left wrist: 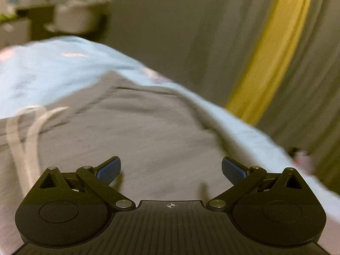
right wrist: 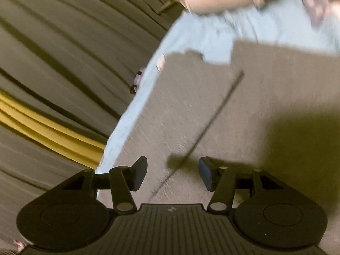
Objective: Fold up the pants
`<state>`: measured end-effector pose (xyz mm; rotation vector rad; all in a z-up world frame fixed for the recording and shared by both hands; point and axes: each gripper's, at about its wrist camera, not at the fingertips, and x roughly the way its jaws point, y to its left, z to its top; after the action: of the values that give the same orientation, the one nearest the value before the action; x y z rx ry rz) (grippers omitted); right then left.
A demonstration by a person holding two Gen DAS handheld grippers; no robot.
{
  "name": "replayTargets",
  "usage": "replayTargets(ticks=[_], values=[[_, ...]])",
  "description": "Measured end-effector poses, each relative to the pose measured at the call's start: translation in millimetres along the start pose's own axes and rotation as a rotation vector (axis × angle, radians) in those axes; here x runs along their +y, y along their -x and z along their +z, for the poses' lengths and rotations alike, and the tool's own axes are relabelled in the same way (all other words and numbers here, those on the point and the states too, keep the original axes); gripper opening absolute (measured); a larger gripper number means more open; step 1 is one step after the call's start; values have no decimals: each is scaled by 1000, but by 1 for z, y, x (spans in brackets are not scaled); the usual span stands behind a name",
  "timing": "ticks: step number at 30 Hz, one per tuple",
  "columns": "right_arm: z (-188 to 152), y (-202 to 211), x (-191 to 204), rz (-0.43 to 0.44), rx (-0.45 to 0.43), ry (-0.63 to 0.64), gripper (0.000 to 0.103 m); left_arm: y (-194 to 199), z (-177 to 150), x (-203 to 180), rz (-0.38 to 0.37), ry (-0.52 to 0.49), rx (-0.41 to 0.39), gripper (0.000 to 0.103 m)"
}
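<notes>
Jaws of both the left gripper (left wrist: 171,170) and right gripper (right wrist: 172,175) are held apart, empty, above grey pants (right wrist: 212,116) already laid doubled ahead; further folds are judged outstanding.

Dim, yellowish light; both fisheye views motion-blurred, edges bent, hard shadows.

Grey pants (left wrist: 136,131) w/ white drawstring (left wrist: 31,127), lt blue sheet (left wrist: 53,70), yellow-striped curtain (left wrist: 274,48).

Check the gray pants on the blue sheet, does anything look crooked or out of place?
The folded pants look slightly uneven: at the far end, one layer's edge stops short of the other, leaving a stepped outline. The white drawstrings trail loose across the fabric. Nothing looks torn or spilled.
</notes>
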<state>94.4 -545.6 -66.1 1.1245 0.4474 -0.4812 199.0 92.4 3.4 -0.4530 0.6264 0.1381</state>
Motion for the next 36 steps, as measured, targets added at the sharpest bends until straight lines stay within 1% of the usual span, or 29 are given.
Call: replayTargets(ticks=[1,4,6,7,8,10,12,13,14,15,16,17,18,20,21,23,24,26,27,30,32,33,34,36], values=[[0,-5,-6,20,-6,-38,46,-12,12,-3,-45,22,40,103],[5,-12,-10,60,-12,-86,39,-43,39,-18,-82,37,109,103],[8,-15,-12,70,-14,-89,25,-64,54,-29,-87,24,122,102],[9,-18,-14,66,-13,-89,21,-74,62,-34,-71,21,122,100],[10,-19,-15,62,-12,-90,15,-84,69,-38,-68,18,126,98],[12,-20,-21,72,-8,-109,14,-111,80,-43,-65,27,192,95],[5,-14,-22,76,-3,-121,14,-137,84,-44,-49,41,261,84],[7,-16,-21,75,-1,-122,14,-151,84,-42,-40,47,296,83],[10,-19,-21,76,-2,-121,14,-163,83,-41,-21,50,329,76],[10,-20,-19,77,-6,-112,14,-172,81,-42,-2,45,335,72],[11,-22,-18,75,-11,-105,14,-176,81,-44,12,29,323,68],[12,-25,-18,74,-10,-112,14,-177,82,-47,28,14,308,58],[11,-25,-17,73,-9,-116,14,-178,84,-49,29,4,304,43],[14,-28,-16,73,-8,-131,14,-176,89,-48,19,0,318,23],[15,-29,-15,76,-8,-136,16,-176,89,-44,14,7,325,19],[12,-25,-12,63,-5,-133,17,-168,92,-38,-5,30,326,13],[13,-28,-9,48,-4,-119,13,-160,94,-36,-20,44,320,12],[16,-26,2,-15,3,-64,5,-142,103,-31,-57,66,293,11],[19,-21,9,-16,0,-36,5,-130,108,-30,-80,69,277,11],[30,17,32,47,-63,41,4,-83,119,-25,-164,52,213,11],[37,56,41,111,-115,58,4,-43,121,-14,-239,62,172,11],[40,75,42,136,-127,62,4,-22,120,-8,-276,70,152,11],[42,96,41,154,-138,73,4,0,116,-1,-305,65,135,11],[44,130,37,159,-144,95,4,47,99,16,-350,51,103,11]])
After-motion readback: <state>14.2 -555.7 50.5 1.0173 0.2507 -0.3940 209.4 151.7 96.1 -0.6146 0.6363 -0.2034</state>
